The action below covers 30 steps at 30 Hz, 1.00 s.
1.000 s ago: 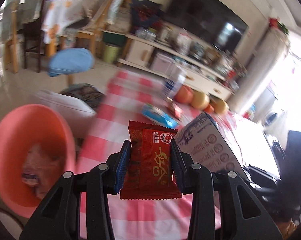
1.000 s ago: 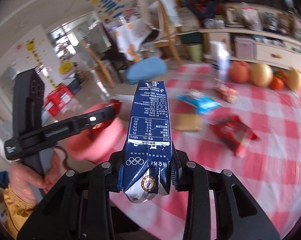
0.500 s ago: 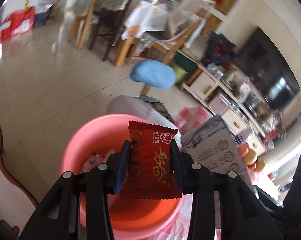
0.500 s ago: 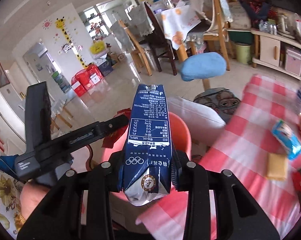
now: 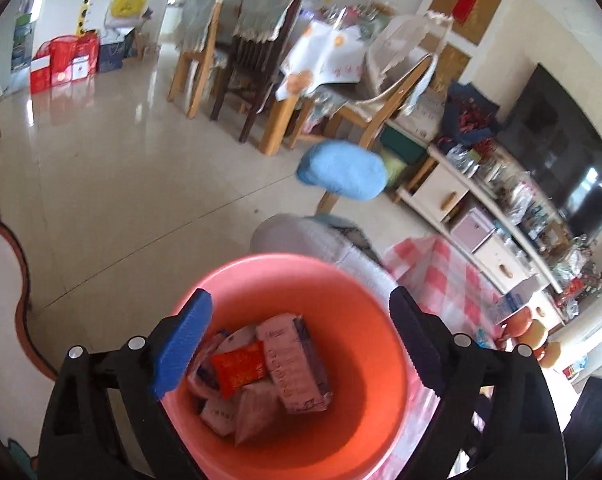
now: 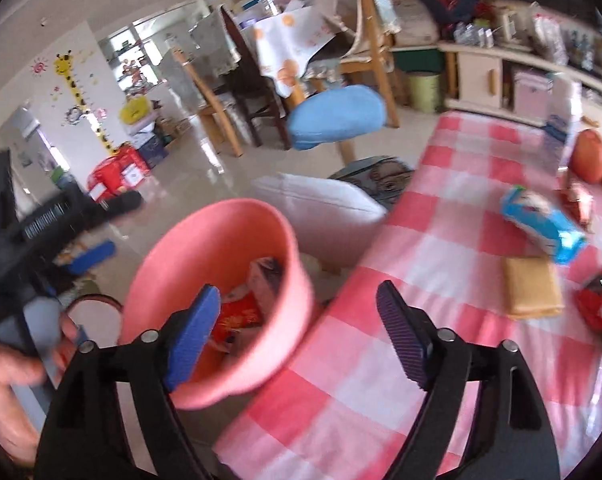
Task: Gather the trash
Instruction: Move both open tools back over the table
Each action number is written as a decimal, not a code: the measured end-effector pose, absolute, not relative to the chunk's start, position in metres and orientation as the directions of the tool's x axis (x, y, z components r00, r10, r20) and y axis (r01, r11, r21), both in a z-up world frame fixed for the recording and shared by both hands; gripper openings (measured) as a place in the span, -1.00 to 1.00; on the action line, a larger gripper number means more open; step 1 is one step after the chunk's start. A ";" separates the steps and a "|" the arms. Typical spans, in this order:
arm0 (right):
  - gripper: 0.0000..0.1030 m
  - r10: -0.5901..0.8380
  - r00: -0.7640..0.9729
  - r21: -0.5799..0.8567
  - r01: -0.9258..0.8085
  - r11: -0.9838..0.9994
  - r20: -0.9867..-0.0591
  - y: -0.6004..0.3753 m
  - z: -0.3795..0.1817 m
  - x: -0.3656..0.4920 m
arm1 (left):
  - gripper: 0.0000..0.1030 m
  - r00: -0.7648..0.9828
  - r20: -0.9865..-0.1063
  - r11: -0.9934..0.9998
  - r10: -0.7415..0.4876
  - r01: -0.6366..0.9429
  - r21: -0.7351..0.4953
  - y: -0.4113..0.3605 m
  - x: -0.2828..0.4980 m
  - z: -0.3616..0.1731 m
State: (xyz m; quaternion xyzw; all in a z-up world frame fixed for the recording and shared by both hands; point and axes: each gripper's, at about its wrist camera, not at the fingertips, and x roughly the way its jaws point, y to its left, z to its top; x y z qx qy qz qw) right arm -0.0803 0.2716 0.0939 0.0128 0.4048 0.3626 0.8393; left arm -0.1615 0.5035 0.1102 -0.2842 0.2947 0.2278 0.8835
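Both tongs (image 5: 299, 338) (image 6: 299, 330) just opened wide, apparently empty.

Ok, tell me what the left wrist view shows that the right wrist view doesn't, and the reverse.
Left wrist only: the black television.

Right wrist only: the blue snack packet and flat tan packet on the red-checked tablecloth, plus the hand holding the left gripper.

Both: the pink plastic bucket holding the red wrapper.

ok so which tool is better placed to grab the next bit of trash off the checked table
Right, probably. The right tool is open and empty with the checked table ahead of it, blue packet and red wrapper in view. The left tool, open too, sits over the pink bucket.
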 end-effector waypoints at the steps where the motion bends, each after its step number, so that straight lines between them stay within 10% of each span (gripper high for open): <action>1: 0.65 0.617 0.415 0.310 -0.598 0.739 -0.669 0.267 0.094 -0.082 | 0.75 0.732 -0.643 0.740 0.226 -0.558 -0.376 0.502 -0.160 0.112; 30: 0.80 0.500 0.606 0.075 -0.588 0.805 -0.619 0.163 0.112 -0.136 | 0.77 0.786 -0.613 0.881 0.074 -0.340 -0.330 0.399 -0.121 0.140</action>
